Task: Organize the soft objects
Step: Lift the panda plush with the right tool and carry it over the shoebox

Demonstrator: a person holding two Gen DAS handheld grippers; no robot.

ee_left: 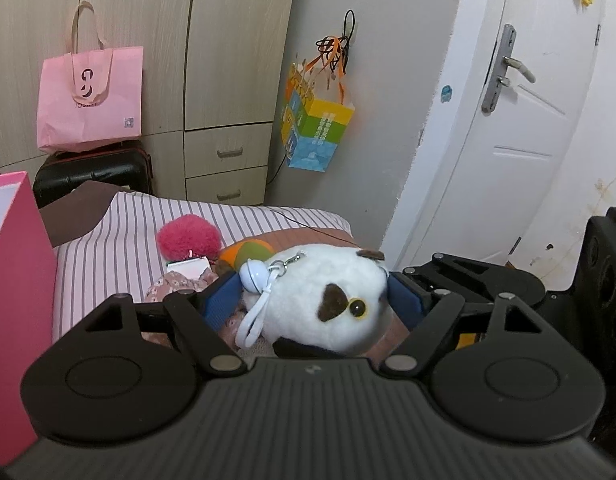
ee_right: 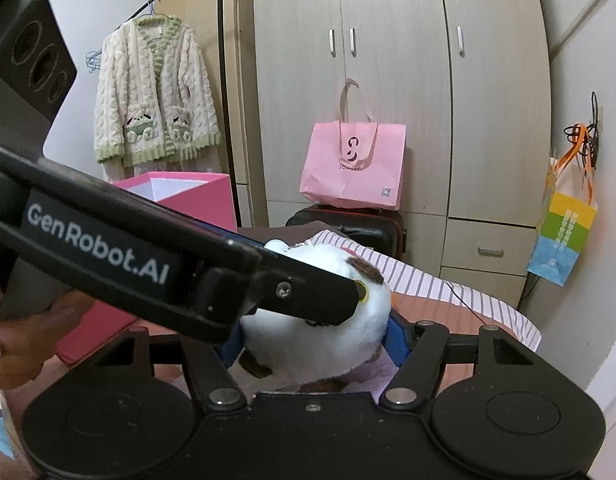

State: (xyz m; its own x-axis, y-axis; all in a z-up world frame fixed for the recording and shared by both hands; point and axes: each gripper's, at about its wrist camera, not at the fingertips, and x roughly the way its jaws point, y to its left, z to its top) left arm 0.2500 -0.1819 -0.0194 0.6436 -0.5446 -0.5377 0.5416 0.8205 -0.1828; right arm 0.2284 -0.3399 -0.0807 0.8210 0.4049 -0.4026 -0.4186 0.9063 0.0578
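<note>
A white plush toy [ee_left: 324, 300] with brown patches, a yellow eye and a white bell charm sits between the blue pads of my left gripper [ee_left: 308, 300], which is shut on it. In the right wrist view the same plush toy [ee_right: 328, 344] is also squeezed between the blue pads of my right gripper [ee_right: 312, 340]. The left gripper's black body [ee_right: 148, 264] crosses that view in front of the toy. A red fluffy ball [ee_left: 188, 238], an orange-green soft toy [ee_left: 248, 252] and a floral fabric piece [ee_left: 176, 284] lie on the striped bed [ee_left: 108, 248].
A pink open box [ee_right: 180, 196] stands at the left of the bed. A pink paper bag [ee_right: 352, 164] rests on a black suitcase [ee_right: 348, 224] by the wardrobe. A colourful bag [ee_left: 316, 128] hangs on the wall. A white door [ee_left: 528, 120] is at right.
</note>
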